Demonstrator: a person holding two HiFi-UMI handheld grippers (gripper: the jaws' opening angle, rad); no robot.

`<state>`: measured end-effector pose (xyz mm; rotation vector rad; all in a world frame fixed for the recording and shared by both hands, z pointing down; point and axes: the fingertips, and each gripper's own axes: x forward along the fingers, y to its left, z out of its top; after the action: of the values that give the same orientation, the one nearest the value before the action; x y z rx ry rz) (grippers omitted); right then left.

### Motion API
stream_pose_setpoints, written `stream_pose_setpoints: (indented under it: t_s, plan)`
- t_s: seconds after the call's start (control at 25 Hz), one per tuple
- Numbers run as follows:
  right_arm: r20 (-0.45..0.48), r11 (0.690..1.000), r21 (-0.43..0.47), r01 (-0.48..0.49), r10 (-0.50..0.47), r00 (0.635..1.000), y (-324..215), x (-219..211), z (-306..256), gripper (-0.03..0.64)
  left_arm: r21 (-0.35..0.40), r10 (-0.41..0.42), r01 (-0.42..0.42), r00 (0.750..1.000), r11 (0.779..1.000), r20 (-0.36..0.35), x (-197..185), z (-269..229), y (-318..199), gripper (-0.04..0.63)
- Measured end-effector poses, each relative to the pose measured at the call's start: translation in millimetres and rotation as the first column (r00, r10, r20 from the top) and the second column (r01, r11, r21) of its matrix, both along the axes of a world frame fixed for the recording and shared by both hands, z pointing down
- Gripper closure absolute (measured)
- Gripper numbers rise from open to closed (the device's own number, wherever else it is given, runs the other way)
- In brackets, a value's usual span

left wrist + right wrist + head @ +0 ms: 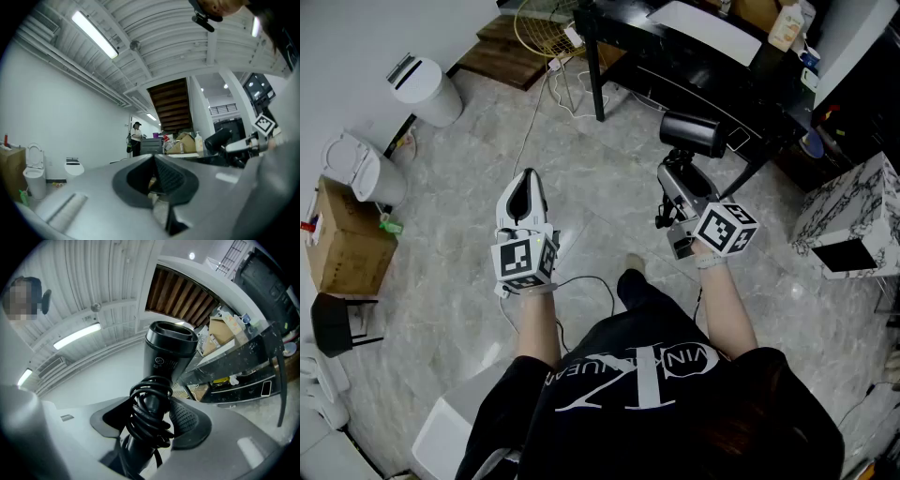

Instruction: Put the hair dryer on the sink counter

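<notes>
Clamping the cord-wrapped handle, the right gripper (151, 423) carries the hair dryer (171, 345) securely, barrel ahead of its jaws. The left gripper (157, 180) is closed, empty.

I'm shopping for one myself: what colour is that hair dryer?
Black hair dryer, with a black cord wound round its handle; clearest in the right gripper view.

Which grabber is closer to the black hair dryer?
Right. The right gripper is clamped on the hair dryer, around its cord-wrapped handle. The left gripper is off to the left of it, not touching it and holding nothing.
</notes>
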<state>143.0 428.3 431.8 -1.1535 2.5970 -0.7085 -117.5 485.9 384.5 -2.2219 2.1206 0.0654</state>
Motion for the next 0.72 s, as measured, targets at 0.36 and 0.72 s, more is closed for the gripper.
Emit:
stream_pose_setpoints:
  t_s: [0.36,0.72]
  plan:
    - [-0.047,0.998,0.049,-0.042,0.044,0.998,-85,2,-4,0.345,0.004,-0.003,0.003,1.0,1.0,-0.005,-5,5,-76,0.595]
    - [-0.046,0.999,0.036,-0.017,0.019,0.999,-157,1,-2,0.345,0.015,-0.029,0.029,1.0,0.999,-0.007,-11,-2,-143,0.595]
